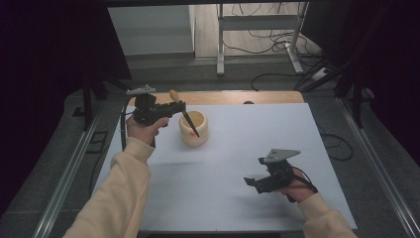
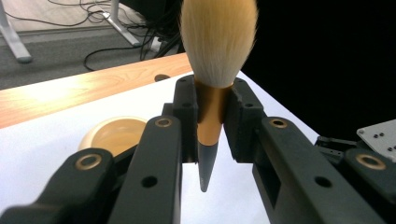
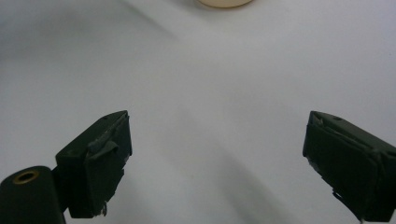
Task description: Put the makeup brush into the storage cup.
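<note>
Brush: a makeup-style brush with a fluffy tan bristle head, a copper-coloured metal ferrule and a tapering dark grey handle (image 2: 211, 122), held up above the white counter (image 1: 237, 163) with the bristles upward and the pointed handle tip slanting down over the cup.
Cup: a small round cream-coloured cup with thick walls (image 1: 194, 127), standing on the far left part of the counter, just beside the left claw; the handle tip hangs at or just inside its mouth, and contact cannot be told.
Brush handling: probably very light; the bristles are soft and would splay or crush if pinched, the handle is stiff, smooth and tapered, so likely to slip along the pads.
Best hold: the ferrule, the firm, widest part, well below the hair.
Left claw (image 2: 211, 116): clamped on the brush at the ferrule, pads pressing both sides, bristles clear above.
Right claw (image 3: 217, 163): jaws wide apart, holding nothing, hovering low over bare counter near the right front, well apart from the cup.
</note>
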Motion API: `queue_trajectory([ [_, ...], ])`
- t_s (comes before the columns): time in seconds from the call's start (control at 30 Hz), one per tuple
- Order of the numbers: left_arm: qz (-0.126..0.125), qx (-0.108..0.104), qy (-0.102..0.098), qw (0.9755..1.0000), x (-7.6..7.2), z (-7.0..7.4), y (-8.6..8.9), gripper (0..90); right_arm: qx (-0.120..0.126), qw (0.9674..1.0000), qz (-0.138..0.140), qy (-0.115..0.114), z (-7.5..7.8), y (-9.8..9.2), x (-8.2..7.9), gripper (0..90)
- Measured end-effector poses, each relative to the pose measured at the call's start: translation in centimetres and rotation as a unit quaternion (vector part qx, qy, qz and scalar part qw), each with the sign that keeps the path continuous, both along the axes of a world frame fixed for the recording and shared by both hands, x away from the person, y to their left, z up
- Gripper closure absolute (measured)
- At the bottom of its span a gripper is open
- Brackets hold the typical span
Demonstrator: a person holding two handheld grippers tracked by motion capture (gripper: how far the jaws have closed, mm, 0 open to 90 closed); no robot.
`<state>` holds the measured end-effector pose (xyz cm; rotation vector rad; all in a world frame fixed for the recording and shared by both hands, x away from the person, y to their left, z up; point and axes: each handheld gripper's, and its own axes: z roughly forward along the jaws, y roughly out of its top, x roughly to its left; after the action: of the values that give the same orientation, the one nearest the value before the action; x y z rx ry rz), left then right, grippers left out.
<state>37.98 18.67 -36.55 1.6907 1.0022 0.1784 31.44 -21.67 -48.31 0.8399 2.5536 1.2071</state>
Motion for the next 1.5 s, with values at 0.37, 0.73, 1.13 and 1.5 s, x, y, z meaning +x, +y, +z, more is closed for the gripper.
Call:
queue_trajectory([
  [0.37,0.011,0.002,0.001,0.9999,1.0,0.4,0.5,76.8,-0.008,0.9999,0.007,0.000,-0.1,0.1,0.0,8.2],
  [0.73,0.024,0.003,0.002,0.9997,1.9,0.7,1.0,76.7,-0.012,0.9999,0.010,0.001,-0.3,0.2,0.0,8.2],
  [1.13,0.034,-0.005,0.006,0.9994,2.9,0.5,1.2,76.7,-0.011,0.9998,0.012,-0.008,-0.2,0.2,-0.1,8.1],
  [1.5,0.047,-0.008,0.012,0.9988,4.1,0.1,1.6,76.7,-0.017,0.9998,0.010,-0.008,-0.3,0.1,0.0,8.1],
])
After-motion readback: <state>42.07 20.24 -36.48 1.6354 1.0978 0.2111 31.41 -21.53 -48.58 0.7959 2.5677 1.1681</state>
